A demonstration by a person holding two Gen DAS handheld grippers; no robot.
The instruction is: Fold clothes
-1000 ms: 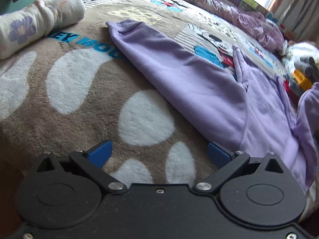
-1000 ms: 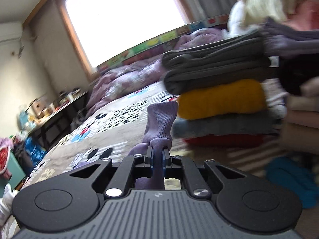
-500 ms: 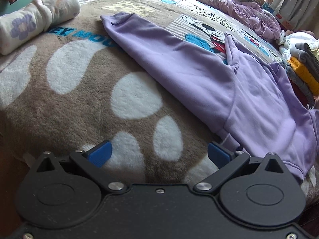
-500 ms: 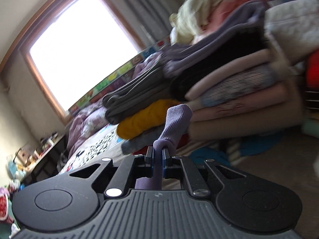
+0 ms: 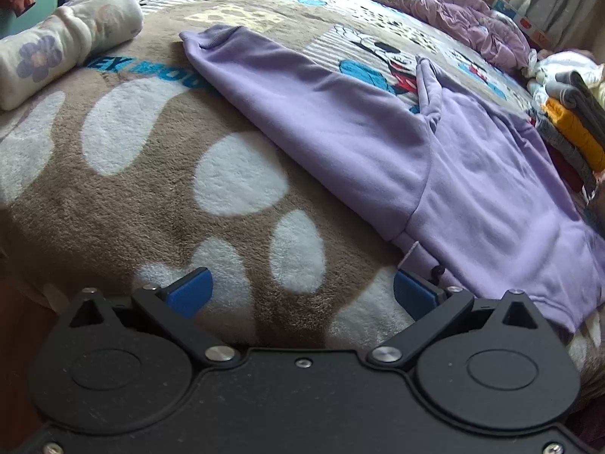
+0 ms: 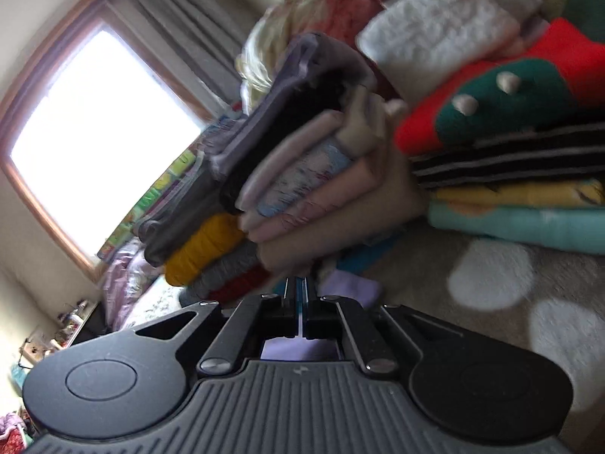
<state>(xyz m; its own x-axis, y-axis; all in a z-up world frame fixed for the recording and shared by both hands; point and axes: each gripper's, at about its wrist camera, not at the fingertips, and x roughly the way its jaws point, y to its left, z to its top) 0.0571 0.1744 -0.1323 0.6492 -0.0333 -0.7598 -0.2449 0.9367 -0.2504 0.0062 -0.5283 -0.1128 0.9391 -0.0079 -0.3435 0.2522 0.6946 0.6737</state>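
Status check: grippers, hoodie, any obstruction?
Left gripper open, empty. Right gripper shut; whether on the cuff, unclear. Hoodie flat, unfolded. Clothes stack close ahead.

I saw a bed covered by a brown fleece blanket (image 5: 151, 204) with white spots and cartoon mice. On it lay a lilac sweatshirt (image 5: 472, 174) spread flat, one sleeve stretched toward a rolled white floral bundle (image 5: 64, 45). Stacks of folded clothes (image 6: 302, 174) sat on the blanket beside it, with a rumpled purple quilt (image 5: 453, 11) along the far edge.
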